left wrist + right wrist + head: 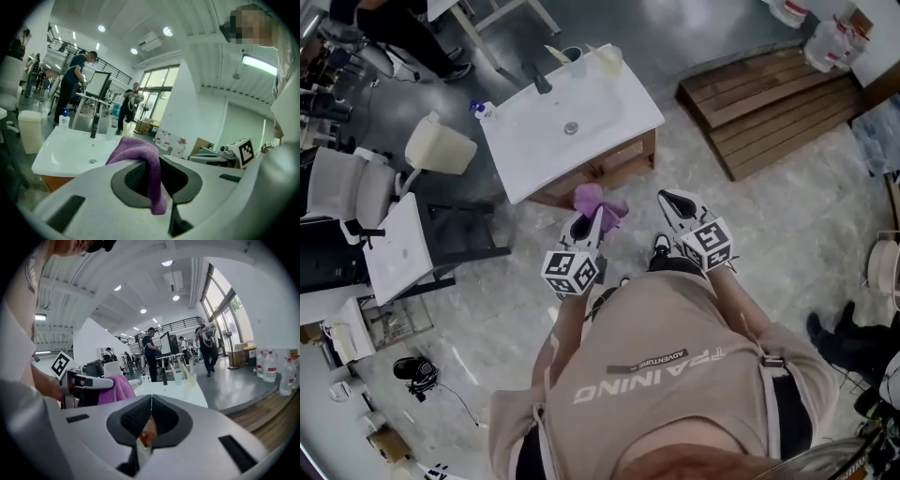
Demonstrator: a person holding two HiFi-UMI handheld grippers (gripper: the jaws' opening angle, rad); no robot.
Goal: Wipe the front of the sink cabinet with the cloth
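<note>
Cloth (602, 202): purple, pinched between your left gripper's (587, 221) fingers, a fold draped over one finger. It hangs near the front of the wooden cabinet (614, 161), below the white sink (534, 141). Right gripper (668, 201): fingers pressed together, holding nothing, just beside the left. Faucet (538, 79) and bottle (484, 111): on the sink's far edge.

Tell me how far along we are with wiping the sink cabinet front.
Done: the purple cloth is picked up, pinched in the shut left claw. In hand: the cloth is held out before the sink cabinet, apparently not touching its wooden front. Left: all of the wiping itself. The right claw is shut and empty.
</note>
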